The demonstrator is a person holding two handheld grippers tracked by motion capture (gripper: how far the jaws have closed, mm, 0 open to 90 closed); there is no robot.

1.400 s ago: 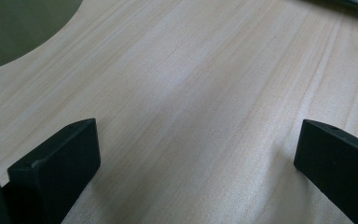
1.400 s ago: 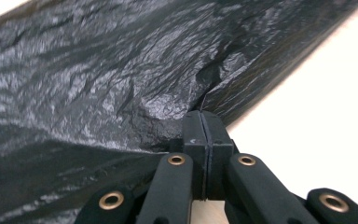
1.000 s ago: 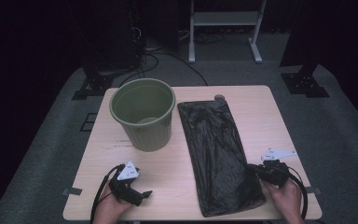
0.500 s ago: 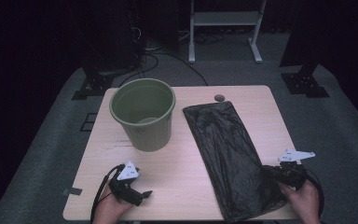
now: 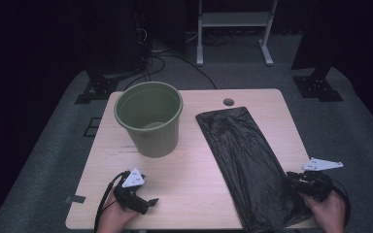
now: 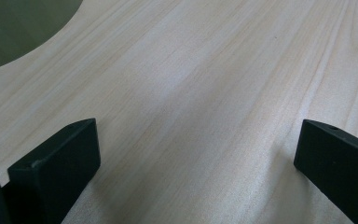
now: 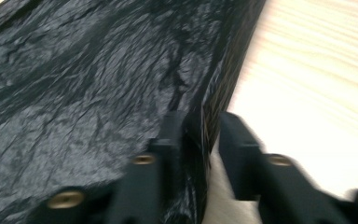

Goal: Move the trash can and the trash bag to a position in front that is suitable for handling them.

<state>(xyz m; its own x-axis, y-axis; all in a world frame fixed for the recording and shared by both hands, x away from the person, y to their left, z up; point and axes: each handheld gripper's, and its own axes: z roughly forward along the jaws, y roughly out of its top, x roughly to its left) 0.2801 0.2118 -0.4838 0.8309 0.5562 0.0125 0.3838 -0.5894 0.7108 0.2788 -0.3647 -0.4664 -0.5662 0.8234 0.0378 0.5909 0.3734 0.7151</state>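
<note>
Dragging done, the right gripper has just been loosening its jaws, bag edge between them. Since a second ago the black bin bag slid toward the table's near right corner. Left gripper rests spread, empty.

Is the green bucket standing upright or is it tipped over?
Upright. In the high view the green bucket stands on the table, its round mouth facing up, and its inside bottom is visible.

Light wooden table: green bucket upright at left, black plastic bag flat at right.
</note>
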